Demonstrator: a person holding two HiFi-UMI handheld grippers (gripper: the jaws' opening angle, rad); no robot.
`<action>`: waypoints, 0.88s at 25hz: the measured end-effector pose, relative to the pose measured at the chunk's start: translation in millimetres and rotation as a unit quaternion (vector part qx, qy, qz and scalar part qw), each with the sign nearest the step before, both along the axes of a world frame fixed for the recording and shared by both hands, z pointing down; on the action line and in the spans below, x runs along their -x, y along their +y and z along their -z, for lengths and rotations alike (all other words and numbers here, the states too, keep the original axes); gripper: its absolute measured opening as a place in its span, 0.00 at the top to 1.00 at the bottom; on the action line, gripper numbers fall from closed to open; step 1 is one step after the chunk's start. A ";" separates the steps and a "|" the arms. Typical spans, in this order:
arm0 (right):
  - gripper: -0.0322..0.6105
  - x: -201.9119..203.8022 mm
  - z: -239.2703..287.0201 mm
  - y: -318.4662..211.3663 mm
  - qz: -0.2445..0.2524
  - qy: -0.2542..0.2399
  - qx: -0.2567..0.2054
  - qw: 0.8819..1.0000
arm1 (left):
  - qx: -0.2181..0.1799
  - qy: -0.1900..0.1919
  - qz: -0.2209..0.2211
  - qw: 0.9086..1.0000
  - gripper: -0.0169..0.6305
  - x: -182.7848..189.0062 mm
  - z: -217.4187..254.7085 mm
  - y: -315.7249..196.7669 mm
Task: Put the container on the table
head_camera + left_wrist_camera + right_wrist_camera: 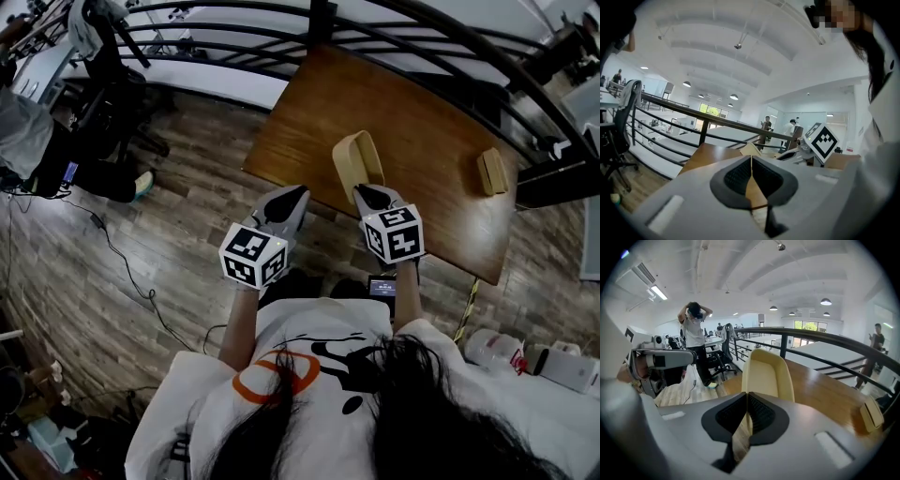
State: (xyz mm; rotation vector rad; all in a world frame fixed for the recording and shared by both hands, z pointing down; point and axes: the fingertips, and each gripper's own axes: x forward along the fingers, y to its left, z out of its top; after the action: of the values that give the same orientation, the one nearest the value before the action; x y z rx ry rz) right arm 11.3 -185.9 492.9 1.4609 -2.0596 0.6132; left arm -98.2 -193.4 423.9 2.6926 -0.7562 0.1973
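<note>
A cream, tray-like container (356, 161) hangs over the near edge of the brown wooden table (422, 112). My right gripper (367, 194) is shut on its near rim. In the right gripper view the container (767, 373) stretches away from the jaws over the table (820, 390); I cannot tell whether its bottom touches the wood. My left gripper (292, 194) is shut and empty, just left of the container, off the table's near corner. The left gripper view shows its jaws (751, 161) pressed together, with the container's tip (751, 149) and the right gripper's marker cube (820, 140) beyond.
A small tan block (491, 172) lies near the table's right end. A black railing (450, 37) runs behind the table. An office chair (108, 103) and floor cables (122, 267) are at the left. White jugs (497, 349) stand at the lower right. A person (693, 341) stands far off.
</note>
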 end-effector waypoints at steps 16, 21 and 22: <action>0.89 -84.3 -22.9 -148.6 -0.011 0.109 0.014 0.994 | 0.017 -0.010 0.014 1.000 0.97 -3.3 -22.8 -100.3; 0.89 -109.9 -53.1 -211.1 0.022 0.159 0.044 0.986 | 0.014 -0.015 0.021 1.000 0.97 -11.2 -18.1 -150.7; 0.89 -117.2 -61.8 -222.5 0.029 0.169 0.053 0.984 | 0.014 -0.015 0.021 1.000 0.97 -14.9 -17.8 -158.3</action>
State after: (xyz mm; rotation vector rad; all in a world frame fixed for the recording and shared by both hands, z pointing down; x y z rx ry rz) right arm 128.5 -408.4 554.7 1.3346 -1.7714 0.4107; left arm -83.3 -351.7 441.8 2.6503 -0.8128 0.2379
